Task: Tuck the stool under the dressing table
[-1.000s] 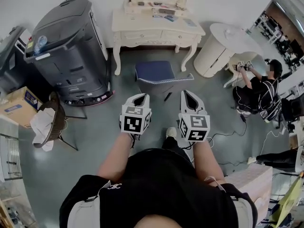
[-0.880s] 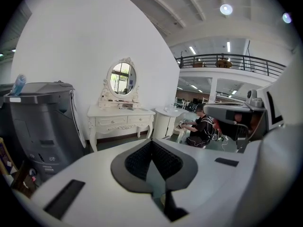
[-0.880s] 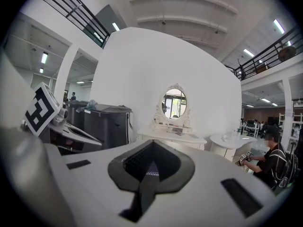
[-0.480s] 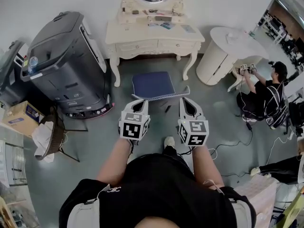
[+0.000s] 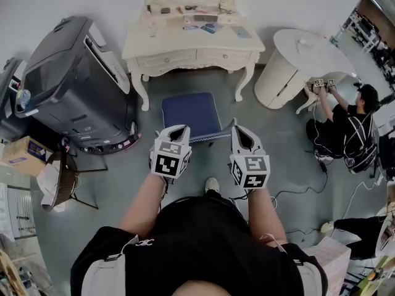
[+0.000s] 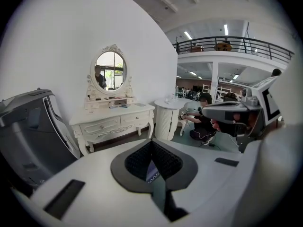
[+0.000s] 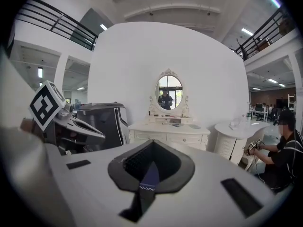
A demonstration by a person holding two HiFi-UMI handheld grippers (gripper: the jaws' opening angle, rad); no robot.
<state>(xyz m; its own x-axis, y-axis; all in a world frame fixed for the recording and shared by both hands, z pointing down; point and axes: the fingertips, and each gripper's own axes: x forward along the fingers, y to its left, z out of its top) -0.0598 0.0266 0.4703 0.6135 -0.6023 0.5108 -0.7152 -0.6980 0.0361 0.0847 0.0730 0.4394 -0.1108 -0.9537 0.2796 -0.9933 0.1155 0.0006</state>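
Head view: the blue-cushioned stool (image 5: 188, 113) stands on the floor in front of the white table (image 5: 179, 57), with its seat wholly outside the gap between the table's legs. The left tool (image 5: 176, 130) and right tool (image 5: 242, 131) sit at the stool's near edge, one towards each corner, with their jaws together. I cannot tell whether they touch it. The step in hand looks like the start of the push. The next move calls for even pressure from both tools, straight towards the gap, so the stool does not swivel into a leg.

Left gripper view: the jaws are closed on nothing. A sliver of blue cushion with white zigzag trim shows beyond them, and the table stands ahead to the left.

Right gripper view: the jaws are closed too, with the same sliver beyond them and the table straight ahead.

The marker cubes bear only black-and-white squares, and no brand or writing is legible anywhere
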